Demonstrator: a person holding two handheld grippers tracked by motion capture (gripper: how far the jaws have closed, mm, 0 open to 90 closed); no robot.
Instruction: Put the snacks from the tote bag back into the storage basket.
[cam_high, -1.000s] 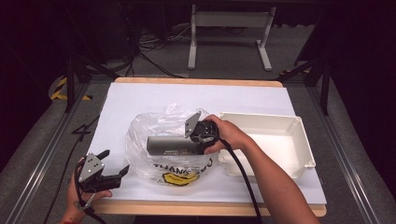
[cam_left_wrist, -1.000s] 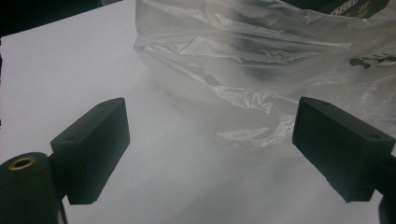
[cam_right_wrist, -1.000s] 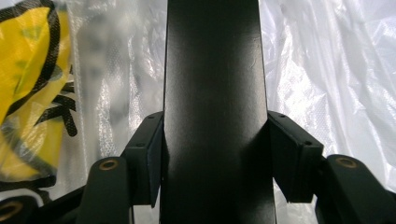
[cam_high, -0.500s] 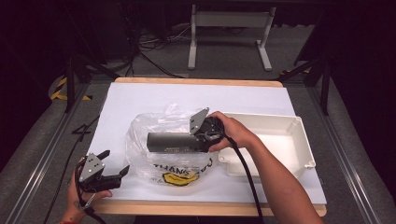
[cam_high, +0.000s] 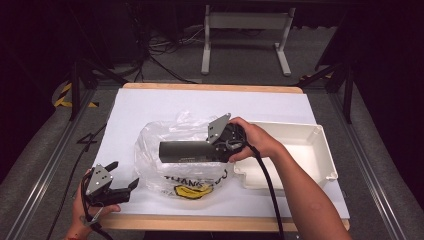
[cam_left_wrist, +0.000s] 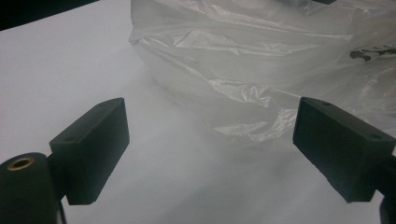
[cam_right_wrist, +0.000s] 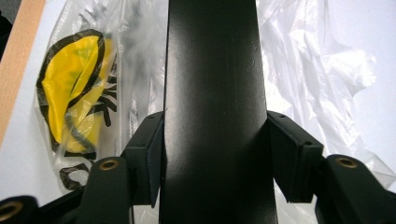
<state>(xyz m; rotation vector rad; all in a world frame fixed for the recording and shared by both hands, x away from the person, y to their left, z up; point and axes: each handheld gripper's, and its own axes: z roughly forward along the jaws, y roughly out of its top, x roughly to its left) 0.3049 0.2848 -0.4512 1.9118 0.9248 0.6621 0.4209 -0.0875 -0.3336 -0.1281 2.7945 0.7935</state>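
The right gripper (cam_high: 220, 146) clamps a long dark grey cylinder (cam_high: 186, 150) held level over a crumpled clear plastic bag with a yellow print (cam_high: 192, 177), beside a white tray (cam_high: 320, 150). The left gripper (cam_high: 120, 179) rests wide open nearby. The smooth cylinder could pivot or slip, and the loose bag could slide.

High view: white table sheet (cam_high: 150, 107) evenly lit from above, surroundings dark, overall soft and low-res. Left gripper view: crinkled clear plastic bag (cam_left_wrist: 261, 70) shows mild sheen, foreground sheet hazy, black jaws slightly blurred. Right gripper view: dark matte cylinder (cam_right_wrist: 212, 93) carries faint vertical reflections; the bag's yellow print is out of focus.
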